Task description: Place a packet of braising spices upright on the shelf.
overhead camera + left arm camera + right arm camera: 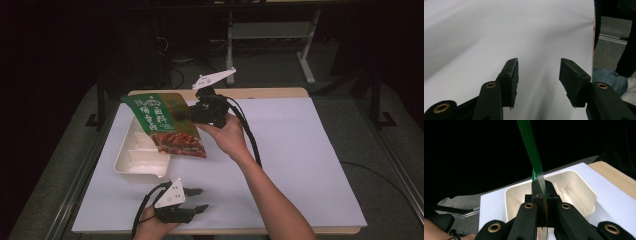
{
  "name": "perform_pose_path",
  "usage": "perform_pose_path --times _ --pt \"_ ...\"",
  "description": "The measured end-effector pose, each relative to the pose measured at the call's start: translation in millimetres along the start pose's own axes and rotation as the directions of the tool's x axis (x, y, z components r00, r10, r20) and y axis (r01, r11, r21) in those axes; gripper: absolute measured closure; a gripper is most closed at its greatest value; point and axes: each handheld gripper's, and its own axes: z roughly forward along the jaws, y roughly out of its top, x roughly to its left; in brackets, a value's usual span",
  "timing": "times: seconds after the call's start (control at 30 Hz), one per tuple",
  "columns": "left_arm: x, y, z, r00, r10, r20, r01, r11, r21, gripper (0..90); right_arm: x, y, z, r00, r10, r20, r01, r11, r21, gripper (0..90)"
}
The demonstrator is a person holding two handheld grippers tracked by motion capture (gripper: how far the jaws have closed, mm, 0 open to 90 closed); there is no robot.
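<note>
Right gripper (186,114) is raised over the table centre, jaws pointing toward 9 o'clock and clamped together. Left gripper (199,199) sits low at 6 o'clock, jaws parted, pointing toward 3 o'clock.

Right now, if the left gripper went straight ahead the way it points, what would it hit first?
Probably nothing: ahead of the open left gripper lies bare white table cover, running toward the table's right edge. Depth is hard to judge.
</note>
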Motion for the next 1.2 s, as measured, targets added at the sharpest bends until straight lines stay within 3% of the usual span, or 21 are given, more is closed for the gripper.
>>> perform_pose_path --times 0.3,0.67,0.93,1.1,1.2 --pt "-2.3 -1.4 -0.8 1.0000 0.009 0.004 -0.009 1.0000 -0.002 47.9 1.1 7.4 23.0 0.9995 -0.003 -0.030 0.003 1.000 -0.003 90.0" --pt "-5.1 -3.6 1.1 0.9996 0.028 0.007 -0.028 0.9996 0.002 47.2 4.1 7.0 67.6 0.9981 0.015 -0.060 -0.013 1.000 0.025 90.0" --pt "-2.6 -5.3 -0.2 0.9998 0.020 0.001 -0.020 0.9998 0.001 46.7 4.7 3.7 94.1 0.9966 0.047 -0.067 -0.044 0.998 0.047 89.9" --pt "-2.8 -5.7 -0.1 0.9998 0.020 -0.006 -0.020 0.9998 0.004 46.7 3.9 -2.8 110.3 0.9937 0.091 -0.066 -0.087 0.994 0.060 89.9" --pt "-2.3 -5.3 -1.4 0.9997 0.023 -0.010 -0.023 0.9997 0.005 46.8 2.6 -6.5 115.9 0.9914 0.116 -0.060 -0.114 0.993 0.039 89.9"
